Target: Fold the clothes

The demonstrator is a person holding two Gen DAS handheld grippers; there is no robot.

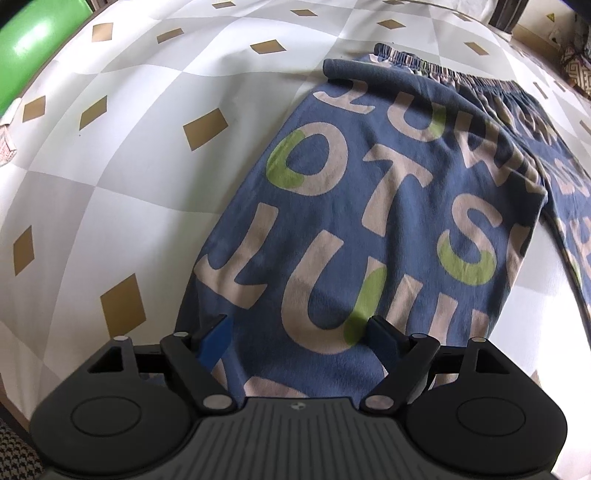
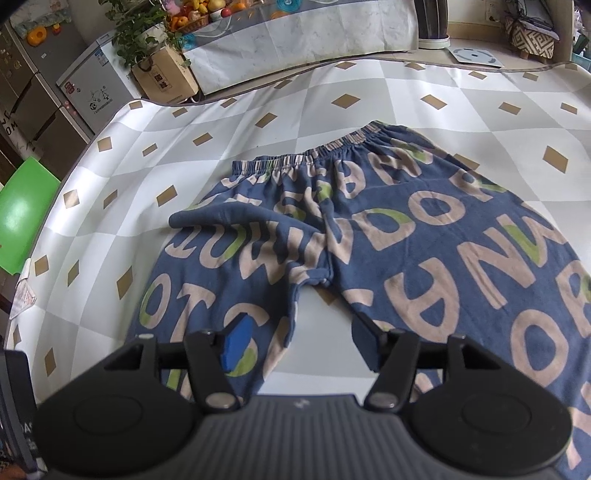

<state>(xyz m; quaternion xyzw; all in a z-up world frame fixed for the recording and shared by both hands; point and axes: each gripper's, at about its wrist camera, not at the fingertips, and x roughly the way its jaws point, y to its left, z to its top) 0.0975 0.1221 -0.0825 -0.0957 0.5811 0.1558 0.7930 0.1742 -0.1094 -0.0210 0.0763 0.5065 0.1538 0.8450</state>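
Blue trousers (image 2: 369, 236) printed with big beige and green letters are lying flat on a table (image 2: 258, 122) covered in a white and grey diamond-check cloth with tan squares. The elastic waistband (image 2: 332, 147) is sitting at the far end and the two legs are running toward the near edge, so the long axis is going far to near. In the right wrist view the legs are splitting at the crotch, with a wedge of bare cloth showing between them. The left leg has a fold of fabric lying over its top just below the waistband. Left tongs (image 1: 299, 328) are hovering over the left leg near its lower part, jaws standing wide apart, nothing pinched, fabric showing between the blue pads. Right tongs (image 2: 303, 343) are hanging over the gap between the legs, jaws also apart and gripping nothing; the left pad is sitting over the left leg's inner edge, the right pad over the right leg's edge. A green chair (image 2: 22, 210) is standing off the table's left side. A potted plant (image 2: 147, 33) and fruit are sitting far back.
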